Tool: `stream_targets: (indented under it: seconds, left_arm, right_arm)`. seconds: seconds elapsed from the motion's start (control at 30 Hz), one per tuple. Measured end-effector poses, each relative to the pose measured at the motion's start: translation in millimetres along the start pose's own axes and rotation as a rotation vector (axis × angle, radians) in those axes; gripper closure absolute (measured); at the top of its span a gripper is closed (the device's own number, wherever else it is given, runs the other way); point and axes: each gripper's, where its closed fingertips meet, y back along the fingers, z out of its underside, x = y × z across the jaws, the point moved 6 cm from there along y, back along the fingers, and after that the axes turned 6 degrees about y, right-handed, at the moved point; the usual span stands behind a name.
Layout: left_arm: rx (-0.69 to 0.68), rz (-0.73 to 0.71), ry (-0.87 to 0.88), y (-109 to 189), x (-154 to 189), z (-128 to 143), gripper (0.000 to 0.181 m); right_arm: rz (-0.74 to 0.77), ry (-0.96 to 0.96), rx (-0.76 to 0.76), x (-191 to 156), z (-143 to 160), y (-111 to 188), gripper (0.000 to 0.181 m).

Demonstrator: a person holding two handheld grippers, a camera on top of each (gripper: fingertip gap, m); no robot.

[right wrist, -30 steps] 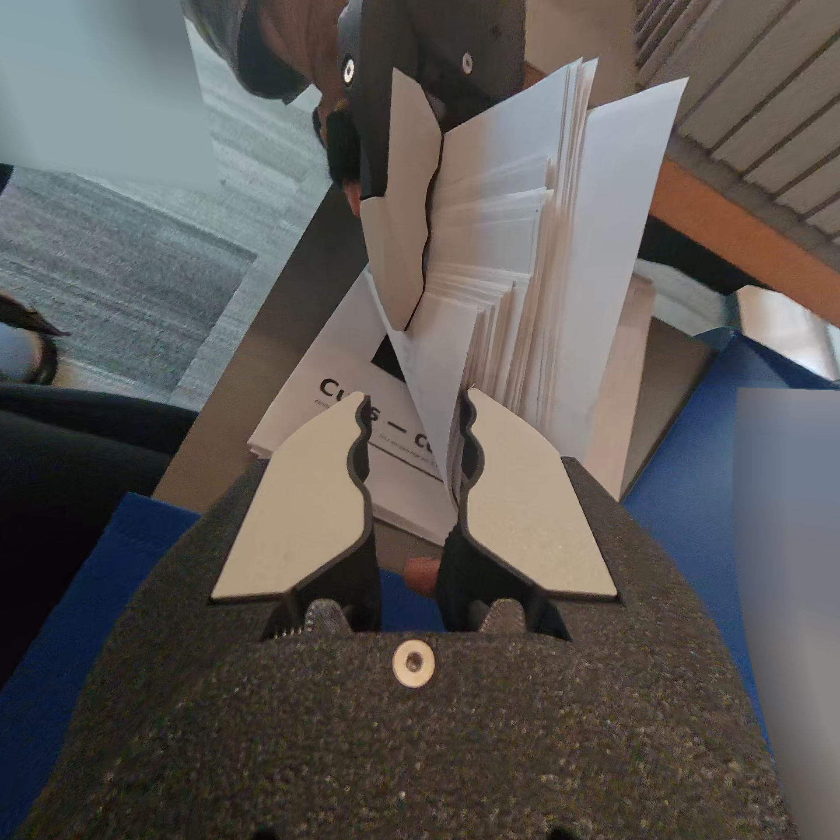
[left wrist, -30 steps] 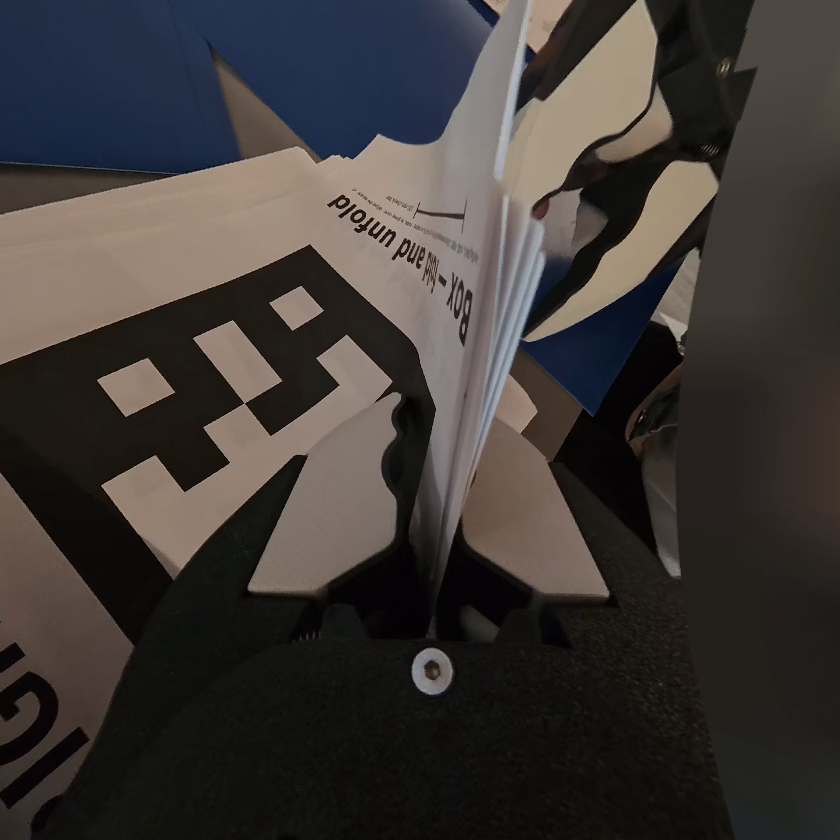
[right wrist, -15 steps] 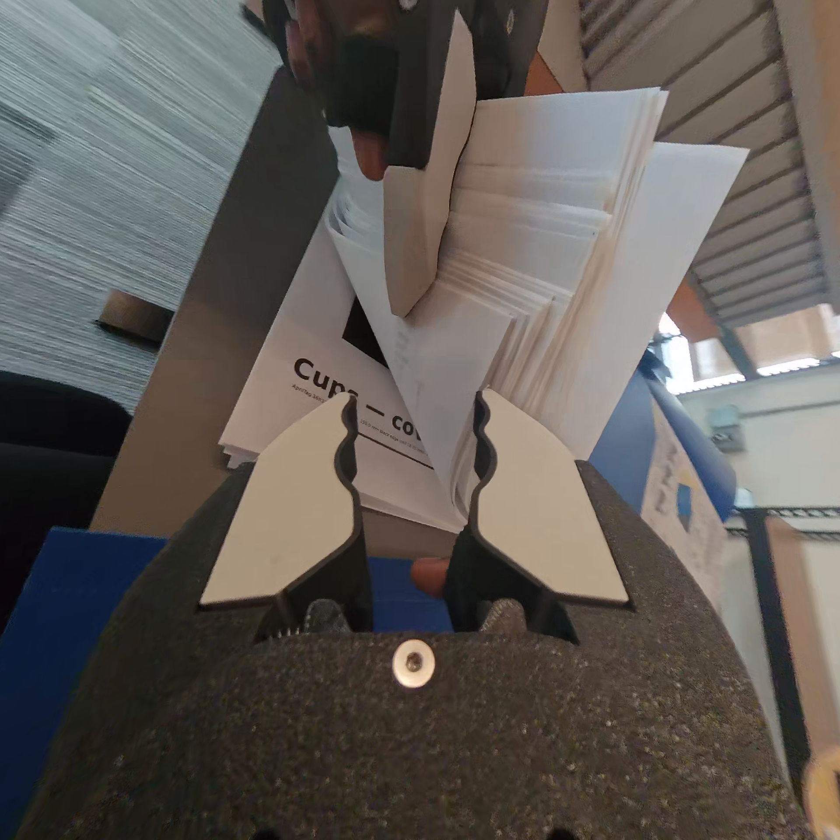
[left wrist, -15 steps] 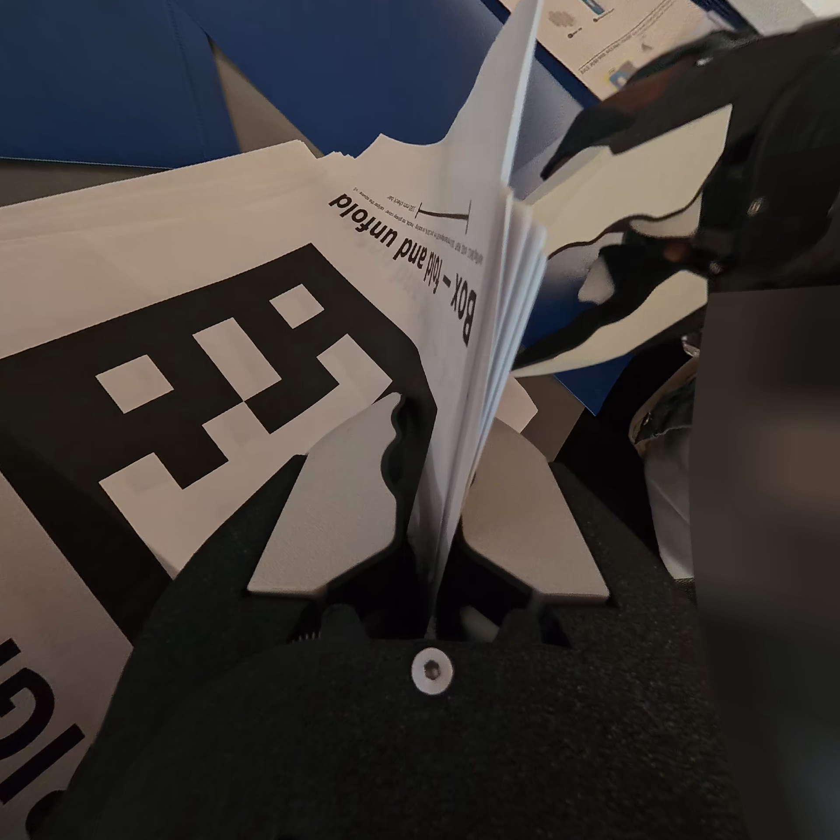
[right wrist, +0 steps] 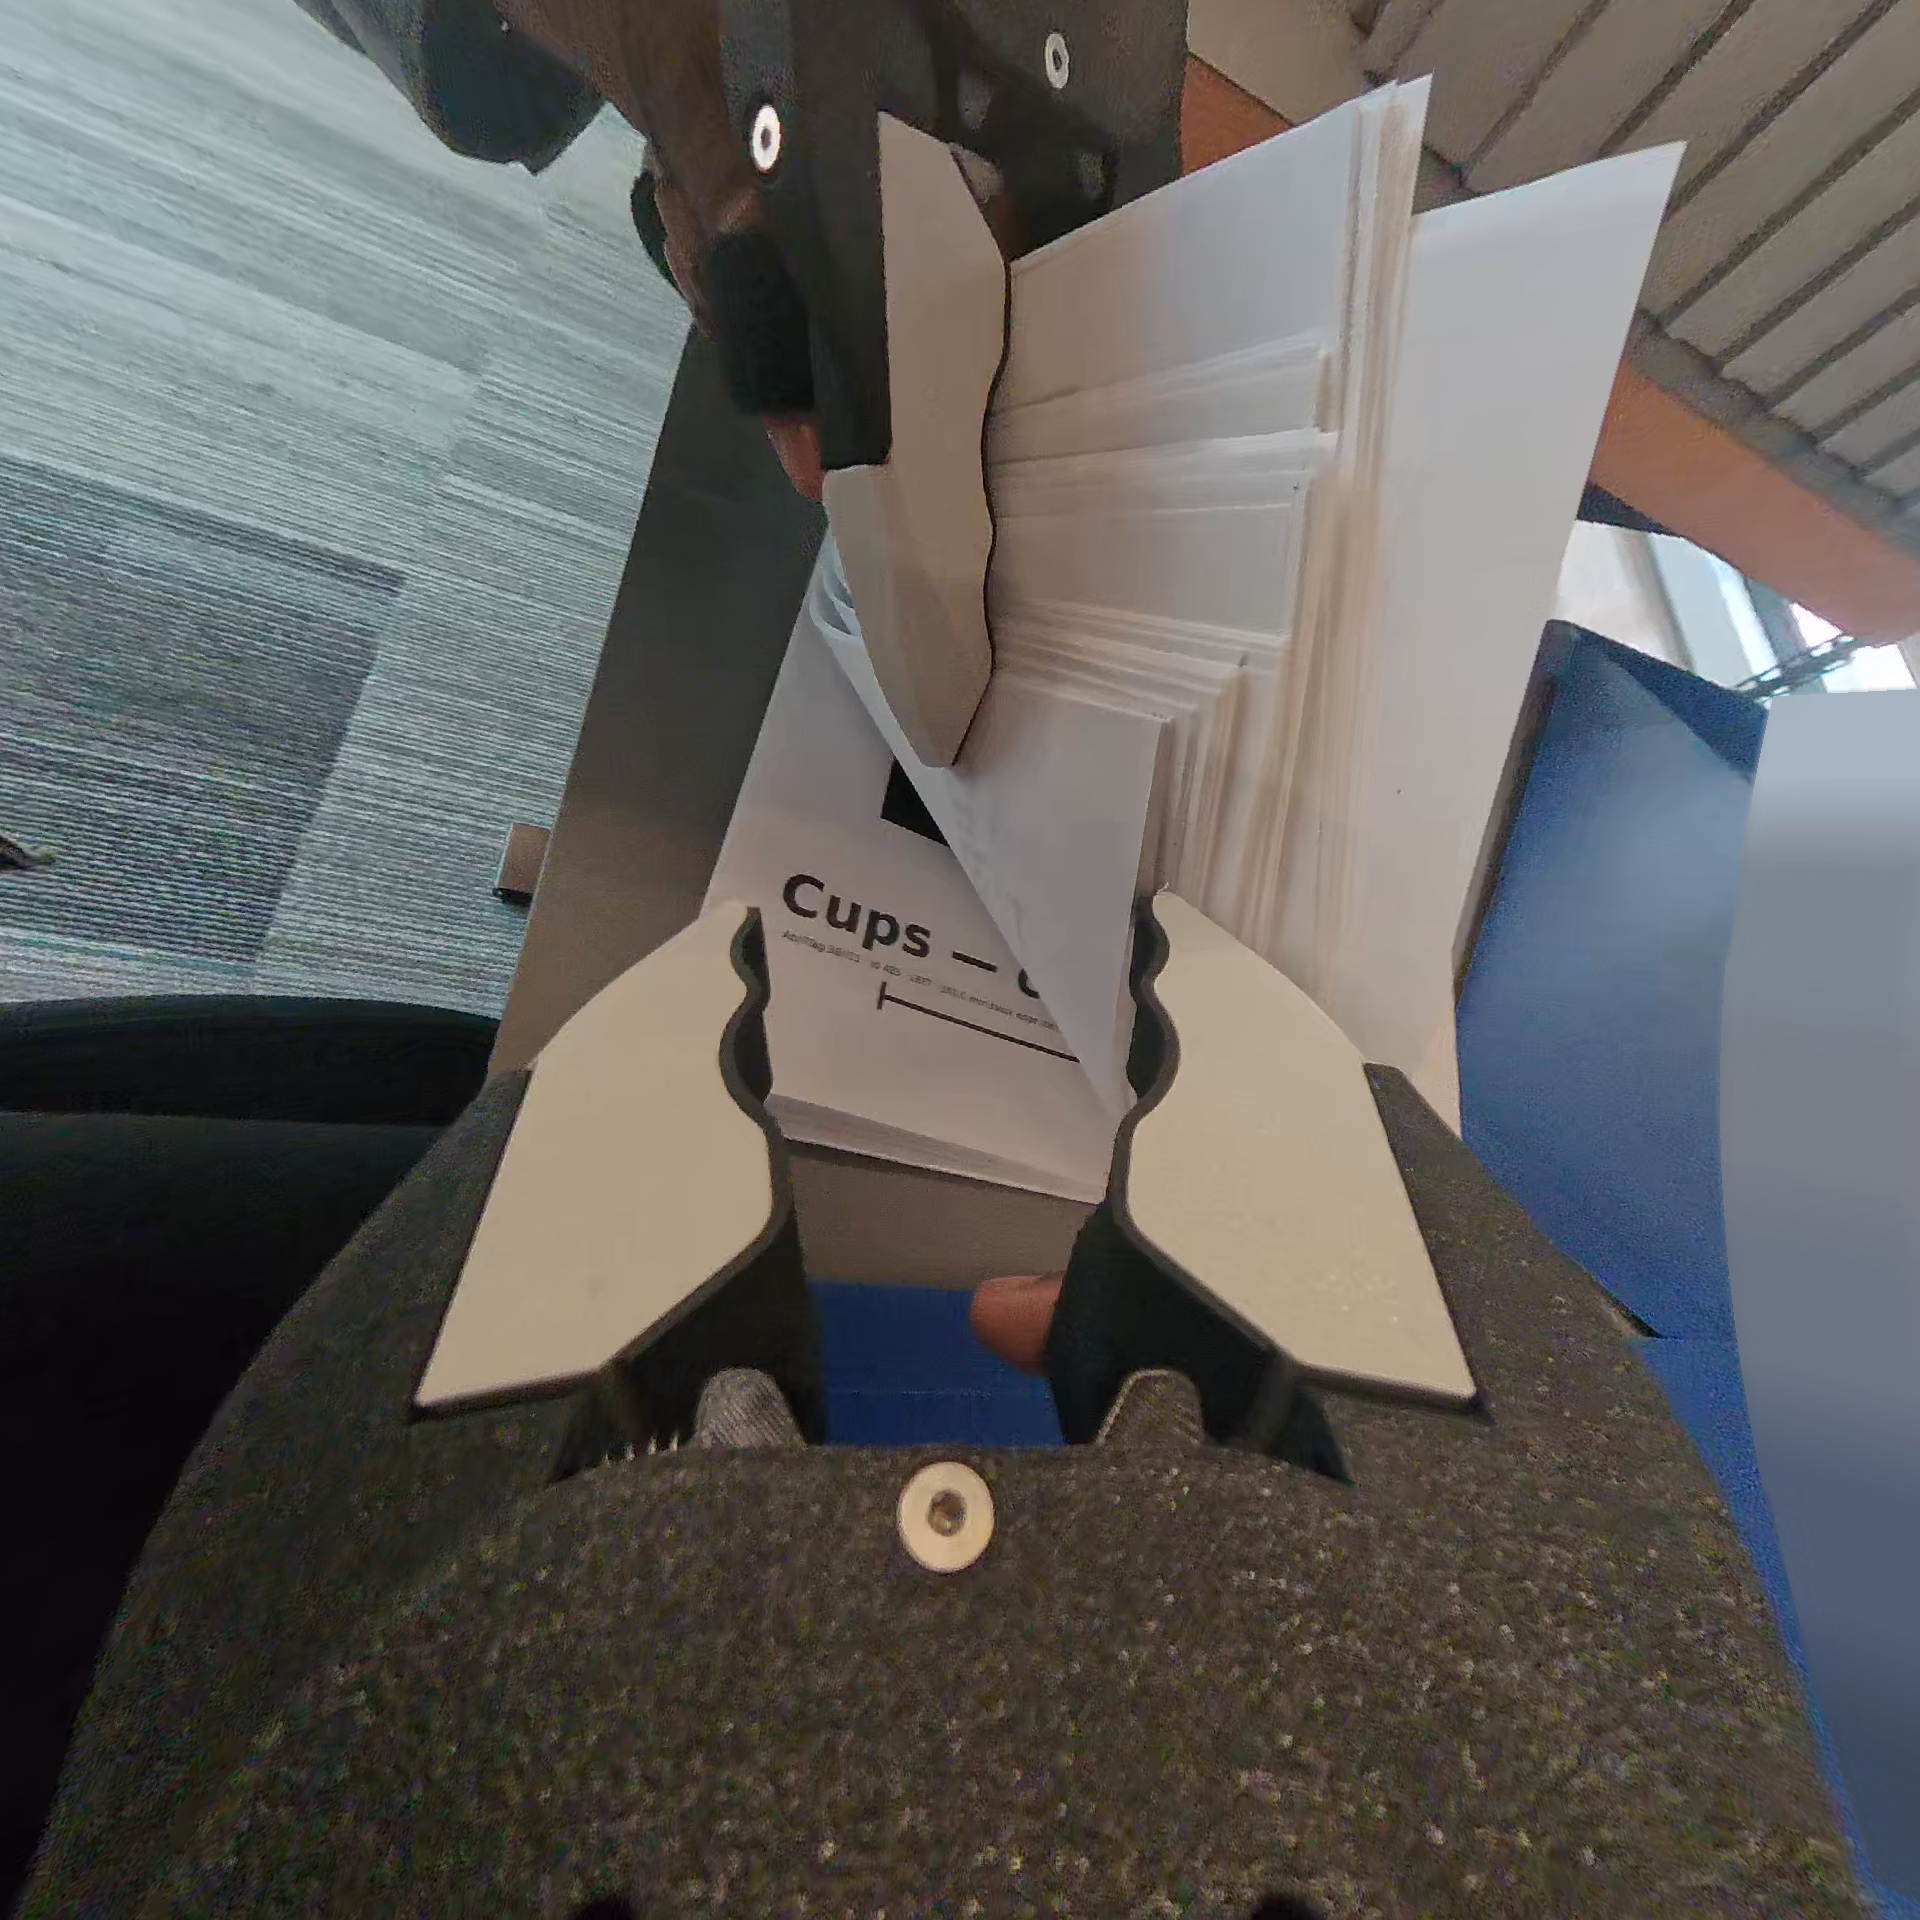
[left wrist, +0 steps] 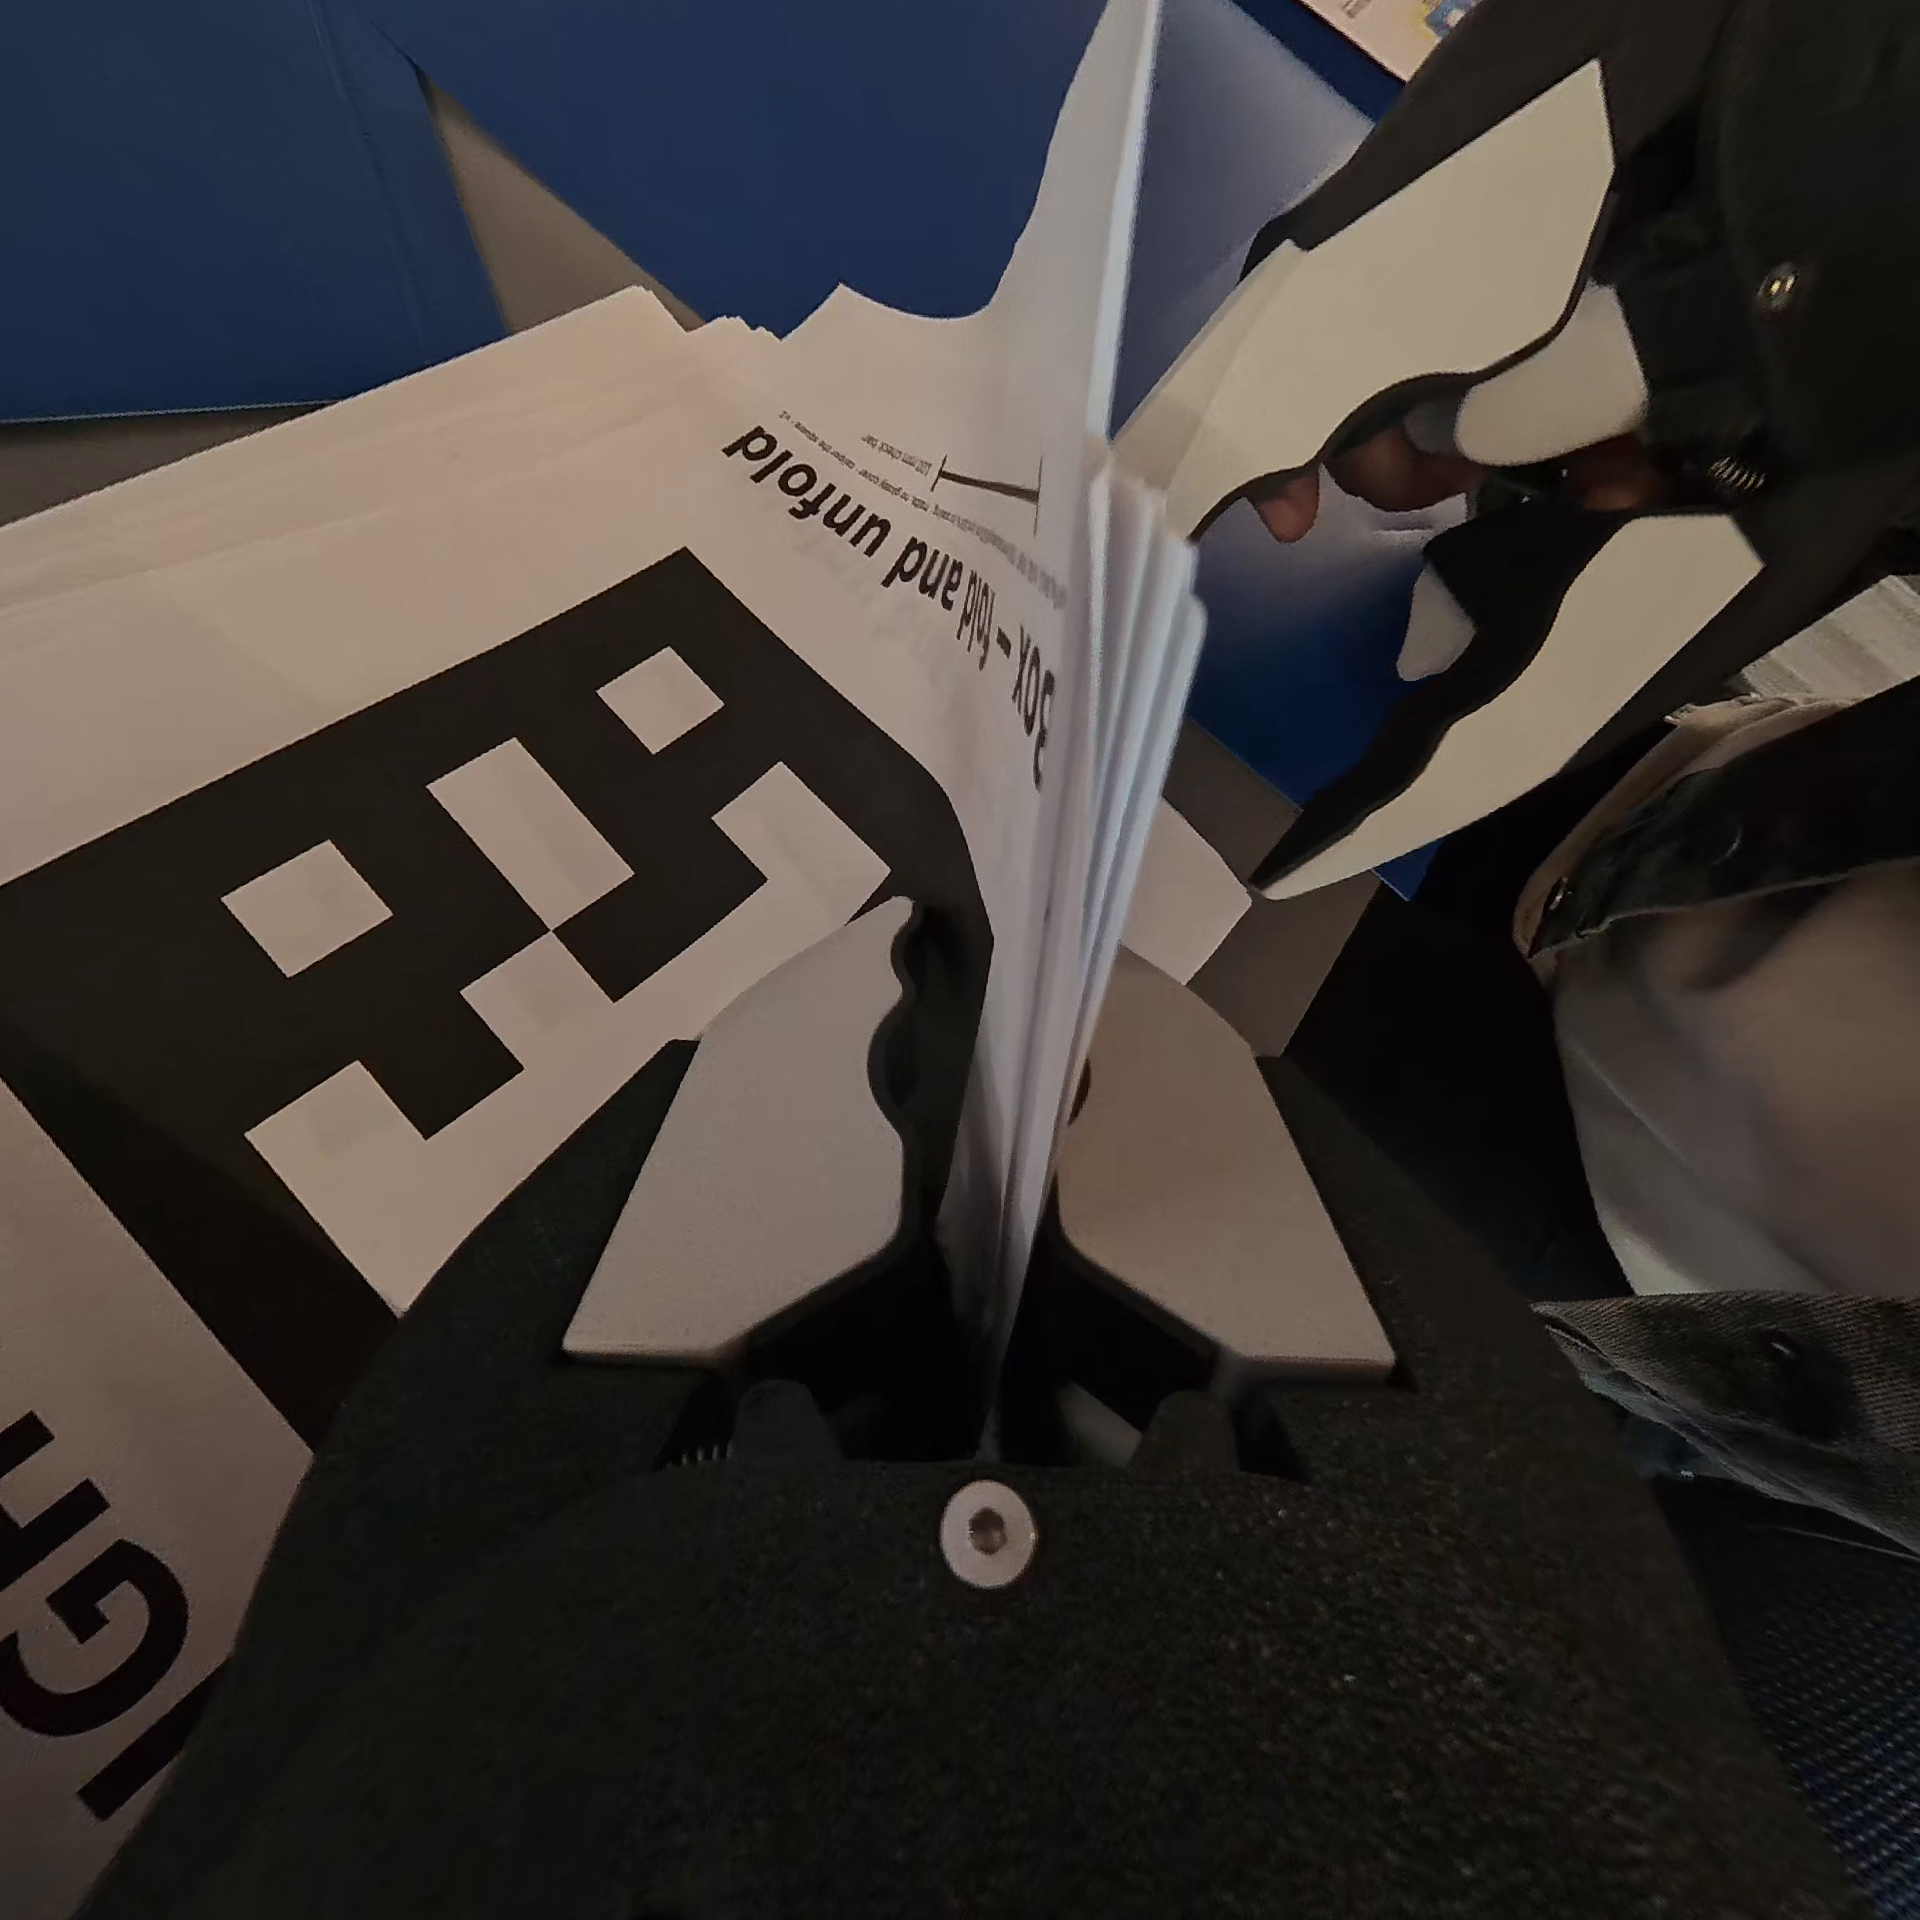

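Left gripper (left wrist: 1013, 997) is clamping a sheaf of white sheets (left wrist: 1081, 727) upright above a printed paper stack (right wrist: 935, 997) bearing black headings and a square marker. Right gripper (right wrist: 945, 977) is hovering with jaws wide, beside the sheets' edge, over the blue mat (right wrist: 1600, 935).

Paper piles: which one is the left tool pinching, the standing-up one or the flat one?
The standing-up sheaf of white sheets. The left tool is shut on its edge, holding it upright. The flat stack lies on the table, touching neither tool.
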Motion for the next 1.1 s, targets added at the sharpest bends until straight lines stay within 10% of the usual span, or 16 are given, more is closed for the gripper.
stream_targets:
  seconds: [1.1]
  left_arm:
    - [-0.035,0.193,0.190,-0.4,2.0,3.9,0.132]
  right_arm:
    - [-0.001,-0.038,0.049,-10.6,-0.8,-3.7,0.108]
